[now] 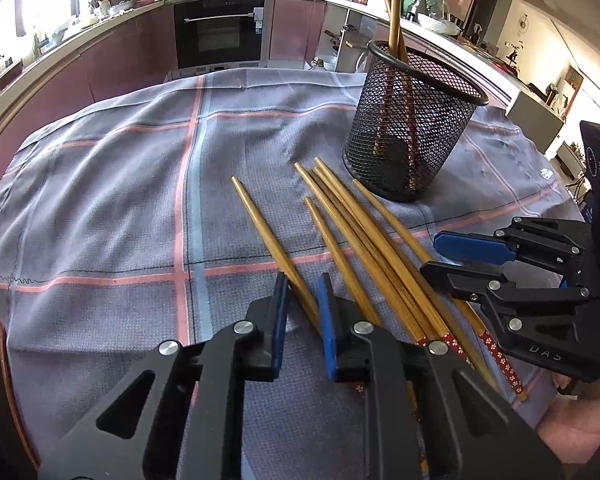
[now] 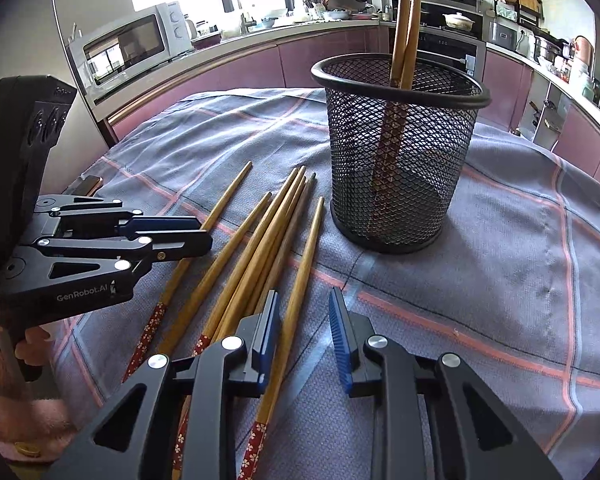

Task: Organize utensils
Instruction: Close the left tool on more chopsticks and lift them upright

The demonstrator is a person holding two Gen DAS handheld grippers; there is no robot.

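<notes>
Several bamboo chopsticks (image 1: 352,216) with red flowered ends lie fanned on a grey checked cloth (image 1: 120,200), in front of a black mesh holder (image 1: 412,128). Two more chopsticks (image 1: 394,8) stand inside it. My left gripper (image 1: 302,284) is shut on the leftmost chopstick (image 1: 260,220), low over the cloth. In the right wrist view it (image 2: 206,232) shows at the left, its jaws nearly together over that chopstick (image 2: 228,196). My right gripper (image 2: 305,300) is open astride the rightmost chopstick (image 2: 308,252), which lies against the left pad only. The mesh holder (image 2: 400,152) stands just beyond.
The cloth (image 2: 520,240) spreads wide to the right of the holder and left of the chopsticks. A hand in a pink sleeve (image 2: 4,360) holds the left gripper. Kitchen counters, an oven (image 1: 220,36) and a microwave (image 2: 132,48) stand beyond the table.
</notes>
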